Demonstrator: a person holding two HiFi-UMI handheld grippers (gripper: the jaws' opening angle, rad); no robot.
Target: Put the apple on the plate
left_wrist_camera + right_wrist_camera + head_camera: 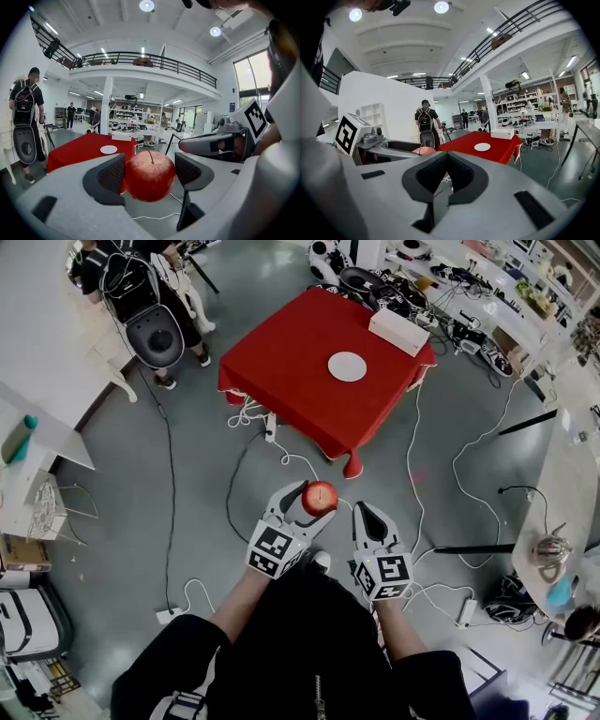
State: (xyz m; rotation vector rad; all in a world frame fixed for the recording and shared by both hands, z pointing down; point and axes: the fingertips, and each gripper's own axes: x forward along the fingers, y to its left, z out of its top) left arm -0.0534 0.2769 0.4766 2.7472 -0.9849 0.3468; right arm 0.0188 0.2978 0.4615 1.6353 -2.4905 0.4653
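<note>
A red apple (320,497) with a stem sits between the jaws of my left gripper (313,503), which is shut on it, the jaws standing wide around it; the left gripper view shows both dark pads against the apple (150,180). My right gripper (367,513) hovers just right of it, shut and holding nothing, its pads meeting at the tips (446,159). The white plate (347,366) lies bare on a red-clothed table (281,362) well ahead across the grey floor. Both gripper views also show the plate (108,149) (482,146), far off.
A white box (398,331) rests at the table's far right corner. Cables (169,474) trail over the floor between me and the table. A person with a backpack (26,122) stands at the left. Benches with equipment (469,296) line the back and right.
</note>
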